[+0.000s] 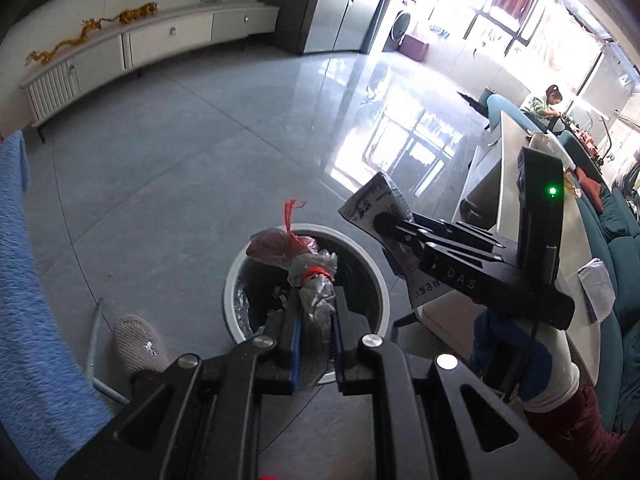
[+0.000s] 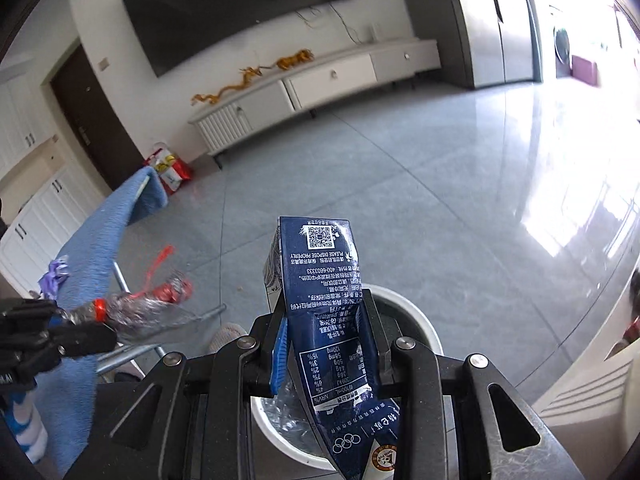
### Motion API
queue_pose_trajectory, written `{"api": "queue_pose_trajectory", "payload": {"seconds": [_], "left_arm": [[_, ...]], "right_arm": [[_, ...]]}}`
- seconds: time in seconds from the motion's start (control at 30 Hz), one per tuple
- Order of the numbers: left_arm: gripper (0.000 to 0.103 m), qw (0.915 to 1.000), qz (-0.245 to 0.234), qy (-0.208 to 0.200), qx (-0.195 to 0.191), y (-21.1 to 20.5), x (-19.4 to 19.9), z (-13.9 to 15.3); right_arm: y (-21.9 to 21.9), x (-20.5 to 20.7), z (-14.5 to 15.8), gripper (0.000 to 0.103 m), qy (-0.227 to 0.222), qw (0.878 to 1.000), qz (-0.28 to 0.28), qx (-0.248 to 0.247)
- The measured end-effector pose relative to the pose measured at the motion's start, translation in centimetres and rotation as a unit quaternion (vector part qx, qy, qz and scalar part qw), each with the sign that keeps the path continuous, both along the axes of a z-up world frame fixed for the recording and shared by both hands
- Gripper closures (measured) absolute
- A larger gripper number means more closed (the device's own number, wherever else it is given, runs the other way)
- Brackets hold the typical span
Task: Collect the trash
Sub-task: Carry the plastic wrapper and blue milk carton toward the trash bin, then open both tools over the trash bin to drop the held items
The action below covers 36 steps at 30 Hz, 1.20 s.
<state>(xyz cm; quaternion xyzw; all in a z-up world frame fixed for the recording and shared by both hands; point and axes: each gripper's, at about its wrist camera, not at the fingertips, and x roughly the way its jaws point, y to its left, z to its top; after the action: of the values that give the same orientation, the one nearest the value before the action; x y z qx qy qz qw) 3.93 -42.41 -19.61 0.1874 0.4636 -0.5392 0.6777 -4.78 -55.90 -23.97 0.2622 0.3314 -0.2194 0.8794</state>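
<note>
Dark-blue carton (image 2: 326, 320), crushed and printed in white, sits pinched between the pads of the right claw (image 2: 326, 344), its jaws narrowed onto it. It hangs above the white-rimmed bin (image 2: 424, 320) on the grey tile floor (image 2: 400, 184), beside the edge of a pale surface (image 1: 510, 184).

The left claw (image 1: 316, 320) is nearly closed on a crumpled clear plastic bottle (image 1: 314, 280) with a red cap ring, wrapped together with a red plastic bag (image 1: 280, 244). This bundle is over the open mouth of the bin (image 1: 236, 276), which is lined with a dark bag and has clear plastic inside.

A blue towel (image 1: 24, 280) hangs on a metal rack at the left. A slippered foot (image 1: 140, 344) stands on the floor just beside the bin.
</note>
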Motion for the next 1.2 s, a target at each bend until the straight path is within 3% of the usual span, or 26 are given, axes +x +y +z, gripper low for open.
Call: {"api": "queue_pose_trajectory", "payload": {"seconds": [0.17, 0.33, 0.53, 0.77, 0.9, 1.07, 1.2], "left_arm": [[0.086, 0.9995, -0.004, 0.022, 0.023, -1.7, 1.2, -2.1], [0.060, 0.9989, 0.001, 0.039, 0.025, -1.9, 1.3, -3.0], [0.060, 0.9993, 0.005, 0.036, 0.008, -0.9, 1.1, -1.4], [0.059, 0.9988, 0.022, 0.000, -0.042, 1.9, 1.0, 3.6], [0.051, 0.9960, 0.039, -0.026, -0.076, 4.7, 0.8, 7.1], [0.051, 0.9895, 0.064, -0.056, -0.117, 9.6, 0.3, 10.8], [0.051, 0.9790, 0.085, -0.095, -0.159, 14.6, -0.6, 13.9]], "right_arm": [[-1.1, 0.3, -2.5, 0.067, 0.019, 0.999, -0.016, 0.021], [-1.5, -0.5, -3.9, 0.059, 0.031, 0.999, -0.026, 0.027], [-1.1, -1.4, -3.2, 0.059, 0.031, 0.999, -0.033, 0.018], [1.0, -2.0, 1.5, 0.059, 0.010, 1.000, -0.021, -0.021], [3.2, -2.4, 5.0, 0.058, -0.014, 0.999, -0.006, -0.049], [6.4, -2.8, 9.7, 0.057, -0.045, 0.995, 0.017, -0.087], [9.4, -3.2, 14.0, 0.055, -0.070, 0.989, 0.037, -0.125]]}}
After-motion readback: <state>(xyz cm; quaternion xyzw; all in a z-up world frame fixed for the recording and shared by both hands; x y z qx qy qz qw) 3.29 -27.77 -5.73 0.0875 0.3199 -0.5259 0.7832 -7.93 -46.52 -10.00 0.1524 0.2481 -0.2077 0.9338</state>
